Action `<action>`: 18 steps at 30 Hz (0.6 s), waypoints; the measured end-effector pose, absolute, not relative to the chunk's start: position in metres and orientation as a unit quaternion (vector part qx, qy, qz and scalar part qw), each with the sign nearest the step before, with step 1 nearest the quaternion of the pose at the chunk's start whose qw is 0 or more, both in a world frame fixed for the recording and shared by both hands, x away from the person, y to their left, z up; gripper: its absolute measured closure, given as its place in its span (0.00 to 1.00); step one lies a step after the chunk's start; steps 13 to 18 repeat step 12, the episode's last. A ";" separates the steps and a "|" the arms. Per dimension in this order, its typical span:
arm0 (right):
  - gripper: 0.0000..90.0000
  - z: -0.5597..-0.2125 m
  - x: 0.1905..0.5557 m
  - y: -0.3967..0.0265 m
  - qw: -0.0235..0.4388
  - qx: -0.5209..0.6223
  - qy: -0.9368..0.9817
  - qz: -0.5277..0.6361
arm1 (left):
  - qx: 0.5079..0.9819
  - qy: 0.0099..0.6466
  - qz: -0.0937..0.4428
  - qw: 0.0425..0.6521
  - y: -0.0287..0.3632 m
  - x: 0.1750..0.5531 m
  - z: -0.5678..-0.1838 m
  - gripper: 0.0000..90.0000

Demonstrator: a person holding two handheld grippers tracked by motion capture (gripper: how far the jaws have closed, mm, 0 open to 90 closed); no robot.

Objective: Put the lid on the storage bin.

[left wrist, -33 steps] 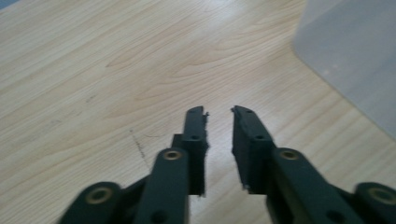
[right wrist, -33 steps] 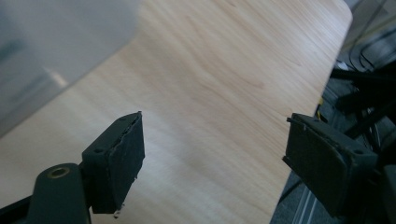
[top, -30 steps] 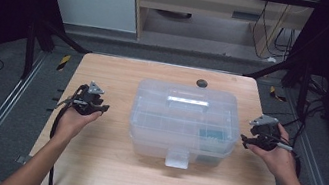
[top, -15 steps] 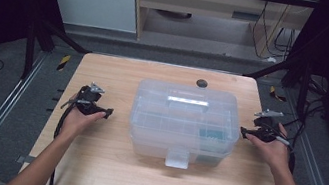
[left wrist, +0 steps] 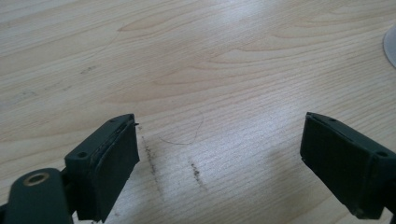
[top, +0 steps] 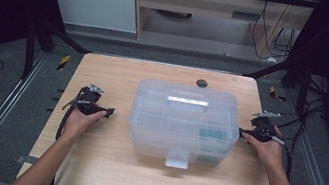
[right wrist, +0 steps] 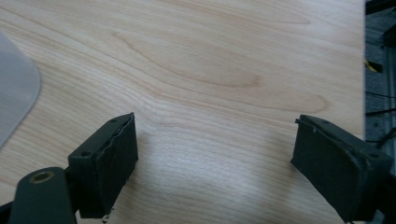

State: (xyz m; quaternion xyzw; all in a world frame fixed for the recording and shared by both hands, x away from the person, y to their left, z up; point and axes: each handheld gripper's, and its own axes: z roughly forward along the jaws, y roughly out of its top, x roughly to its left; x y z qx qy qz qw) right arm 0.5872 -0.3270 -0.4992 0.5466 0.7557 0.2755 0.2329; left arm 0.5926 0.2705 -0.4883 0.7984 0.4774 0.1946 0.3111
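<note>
Item 1, table [top: 103, 173]: pale wood top, the largest thing here. We judge it slick enough that the box could skate sideways if one gripper pushes before the other.

Item 2, clear plastic storage box [top: 183, 121]: lidded, standing at the middle of the table, handle on top, front latch [top: 177, 156] facing us and seemingly shut. A teal item [top: 210, 133] shows dimly inside on the right; it could slide and tip the load if we lift unevenly.

Item 3, left gripper [top: 109, 111]: set low over the table just left of the box, apart from it. Its jaws have just been opening and stand spread, with bare wood between them. Risk: smooth rounded walls offer little bite, so the pads may slip.

Item 4, right gripper [top: 241, 132]: at the box's right wall; we cannot tell whether it touches. Jaws parted, holding nothing. Risk: mismatched approach twisting the box.

Item 5, dark round grommet [top: 201, 83]: behind the box, no hazard.
</note>
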 end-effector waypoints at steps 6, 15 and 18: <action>0.09 -0.507 0.585 -0.323 0.229 0.554 0.738 0.309 | 0.795 0.489 0.188 0.307 0.268 0.594 -0.497 0.09; 0.01 -0.512 0.582 -0.314 0.243 0.576 0.717 0.309 | 0.780 0.490 0.215 0.324 0.266 0.590 -0.507 0.01; 0.01 -0.512 0.582 -0.314 0.243 0.576 0.717 0.309 | 0.780 0.490 0.215 0.324 0.266 0.590 -0.507 0.01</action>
